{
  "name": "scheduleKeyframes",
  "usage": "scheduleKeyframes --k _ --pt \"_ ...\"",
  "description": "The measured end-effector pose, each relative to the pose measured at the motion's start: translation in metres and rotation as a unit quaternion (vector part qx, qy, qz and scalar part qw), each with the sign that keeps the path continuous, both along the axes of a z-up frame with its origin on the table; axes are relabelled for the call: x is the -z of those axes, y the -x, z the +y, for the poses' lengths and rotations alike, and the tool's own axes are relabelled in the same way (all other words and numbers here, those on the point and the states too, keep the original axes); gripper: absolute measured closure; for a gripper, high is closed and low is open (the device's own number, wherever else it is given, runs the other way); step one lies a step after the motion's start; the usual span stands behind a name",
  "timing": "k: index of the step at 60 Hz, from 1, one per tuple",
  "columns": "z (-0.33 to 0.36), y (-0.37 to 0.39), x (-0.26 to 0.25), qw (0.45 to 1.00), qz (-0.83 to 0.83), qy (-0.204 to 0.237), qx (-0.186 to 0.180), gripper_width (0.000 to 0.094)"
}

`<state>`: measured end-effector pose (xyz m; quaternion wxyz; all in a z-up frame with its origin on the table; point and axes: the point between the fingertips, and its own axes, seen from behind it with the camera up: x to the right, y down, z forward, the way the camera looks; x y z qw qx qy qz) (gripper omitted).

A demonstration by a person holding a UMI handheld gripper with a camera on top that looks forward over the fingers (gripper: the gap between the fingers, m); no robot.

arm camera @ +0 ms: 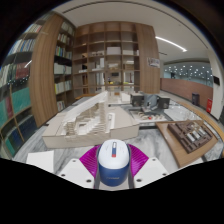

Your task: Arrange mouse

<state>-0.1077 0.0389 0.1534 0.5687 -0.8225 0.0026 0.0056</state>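
Note:
A white and navy blue mouse (pixel 113 163) with a red stripe along its scroll area sits between the two magenta pads of my gripper (pixel 112 166). Both pads (pixel 90 160) press against its sides, so the gripper is shut on it. The mouse is held up in the air, well above the tables far ahead and below. Its underside is hidden.
A large room with tall wooden bookshelves (pixel 60 70) on the left and at the back. Architectural models lie on a long white table (pixel 90 125) ahead. A wooden table (pixel 190 140) with a model stands on the right.

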Motion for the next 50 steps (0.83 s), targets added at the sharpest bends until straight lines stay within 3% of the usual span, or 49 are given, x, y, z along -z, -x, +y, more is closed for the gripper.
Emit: scheduleKeyframes --k 9,13,20,22,28,31,33,34,50 --pt "0.007 0.064 0.104 0.994 0.016 0.099 -0.050 0.0554" --pt "0.005 0.068 0.141 0.990 0.016 0.132 -0.044 0.0556" --pt "0.003 0.062 0.171 0.988 -0.017 0.147 -0.040 0.0509" --pt "0.009 0.064 0.166 0.990 -0.013 0.133 -0.039 0.0480" --pt "0.007 0.063 0.170 0.986 0.000 0.160 -0.040 0.0390" --pt "0.003 0.058 0.171 0.983 0.005 0.181 -0.035 0.0225" --pt "0.000 0.059 0.170 0.981 0.012 0.189 -0.035 0.0180" --pt "-0.001 0.059 0.167 0.981 0.016 0.188 -0.036 0.0098" --pt "-0.059 0.034 0.121 0.983 0.053 0.163 -0.066 0.0099"
